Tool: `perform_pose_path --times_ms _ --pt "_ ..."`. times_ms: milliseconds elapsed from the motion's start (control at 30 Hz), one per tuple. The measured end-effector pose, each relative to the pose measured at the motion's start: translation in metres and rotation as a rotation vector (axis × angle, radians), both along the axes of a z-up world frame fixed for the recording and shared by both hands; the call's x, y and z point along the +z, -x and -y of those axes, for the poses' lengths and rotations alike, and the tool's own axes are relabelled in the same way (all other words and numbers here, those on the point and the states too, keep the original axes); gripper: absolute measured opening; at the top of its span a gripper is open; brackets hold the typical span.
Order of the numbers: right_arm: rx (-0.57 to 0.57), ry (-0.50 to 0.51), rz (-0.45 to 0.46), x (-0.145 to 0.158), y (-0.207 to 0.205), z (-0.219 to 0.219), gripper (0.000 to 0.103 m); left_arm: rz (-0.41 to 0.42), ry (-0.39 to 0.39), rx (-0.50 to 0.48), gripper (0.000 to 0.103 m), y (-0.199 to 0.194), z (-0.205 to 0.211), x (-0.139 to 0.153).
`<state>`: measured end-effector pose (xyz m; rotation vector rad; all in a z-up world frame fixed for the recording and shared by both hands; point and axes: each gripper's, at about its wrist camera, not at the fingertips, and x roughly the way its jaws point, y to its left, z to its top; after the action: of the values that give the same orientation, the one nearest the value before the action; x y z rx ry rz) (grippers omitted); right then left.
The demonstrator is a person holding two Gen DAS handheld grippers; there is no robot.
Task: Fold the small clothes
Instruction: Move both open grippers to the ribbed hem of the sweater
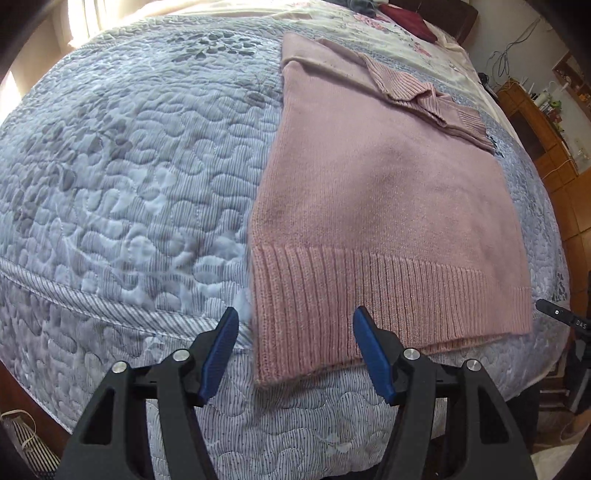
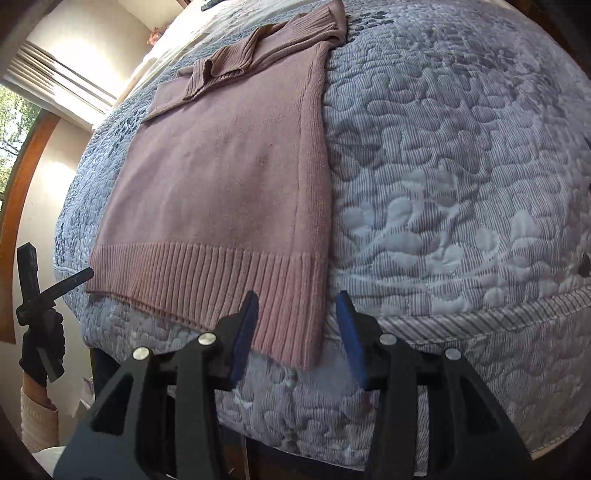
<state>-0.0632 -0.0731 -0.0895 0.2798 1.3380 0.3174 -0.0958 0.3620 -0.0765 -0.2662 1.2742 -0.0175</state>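
A blue-grey quilted bedspread (image 1: pixel 122 192) with a stitched leaf pattern covers a bed and drops over its near edge, where a striped piping band (image 1: pixel 110 302) runs along the fall. Nearest, the left gripper (image 1: pixel 295 350) has its blue-padded jaws spread wide apart and holding nothing, straddling the near left corner of a pink knitted sweater (image 1: pixel 376 192); the right gripper (image 2: pixel 297 332) likewise has its jaws apart and empty, set about the sweater's near right corner. The sweater's ribbed hem (image 2: pixel 207 280) lies at the very lip of the bed, its corners hanging slightly over the edge. From the right wrist view, a gloved hand (image 2: pixel 42 343) holding the other tool shows at the near left, off the bed. The sweater lies flat, its sleeves folded in across the far part with a ribbed cuff (image 1: pixel 406 88) on top. To either side of it the quilt lies bare and open, wider on the left. Farther off lie a pale floral sheet (image 1: pixel 399 33) and a dark red item (image 1: pixel 410 22), perhaps a cushion. Beyond the bed's right edge stands wooden furniture (image 1: pixel 546 147) with cables on the wall above; on the left side is a bright window (image 2: pixel 18 122).
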Motion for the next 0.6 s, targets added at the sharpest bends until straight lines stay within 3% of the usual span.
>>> perform_pose_path --times_ms 433,567,600 --pt "-0.003 -0.035 -0.036 -0.021 0.006 -0.005 0.044 0.013 0.053 0.04 0.065 0.004 -0.001 -0.012" --pt "0.01 -0.052 -0.044 -0.026 0.008 -0.011 0.037 0.029 0.104 0.045 0.063 0.004 0.0 -0.011" --pt "0.014 -0.056 -0.046 -0.029 0.009 -0.011 0.028 0.028 0.105 0.049 0.061 0.004 -0.001 -0.011"
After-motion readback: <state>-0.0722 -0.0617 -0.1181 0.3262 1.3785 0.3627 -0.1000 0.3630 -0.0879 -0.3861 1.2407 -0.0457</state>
